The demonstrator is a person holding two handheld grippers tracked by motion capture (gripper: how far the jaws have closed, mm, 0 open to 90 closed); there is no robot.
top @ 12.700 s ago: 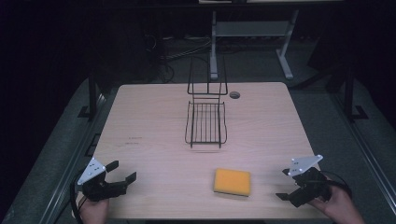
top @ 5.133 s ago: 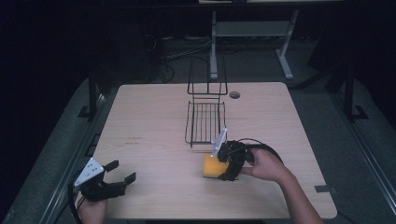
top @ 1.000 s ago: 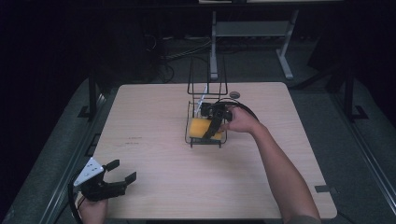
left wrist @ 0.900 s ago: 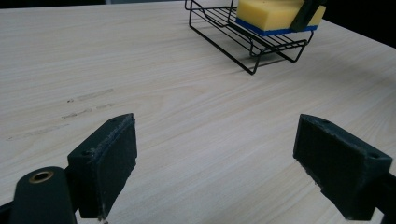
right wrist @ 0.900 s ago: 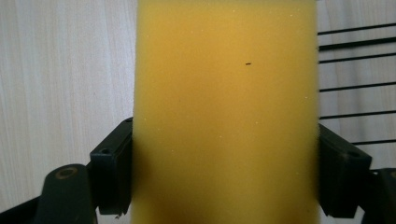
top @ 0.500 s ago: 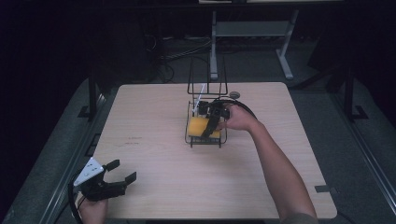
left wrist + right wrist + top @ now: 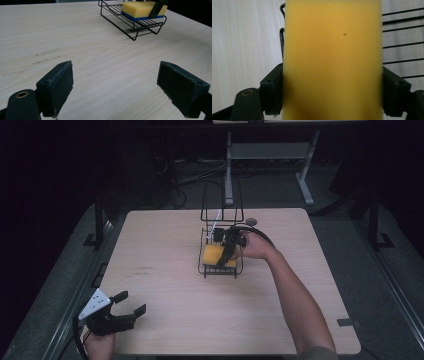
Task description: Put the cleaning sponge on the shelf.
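Observation:
A yellow sponge with a blue underside lies in the flat tray of a black wire rack at the middle of the table. My right gripper reaches in from the right and is shut on the sponge. In the right gripper view the sponge sits between both jaws of the right gripper, and the pads touch its sides. My left gripper rests open and holds nothing at the table's front left corner. In the left gripper view the left gripper faces the sponge and the rack.
The rack has a tall wire back on its far side. A small dark disc lies on the wooden table behind the rack. A grey metal stand is on the floor beyond the table.
The right gripper has carried the sponge from the front of the table into the rack, and over the last second lowered it slightly onto the tray. The left gripper has not moved.

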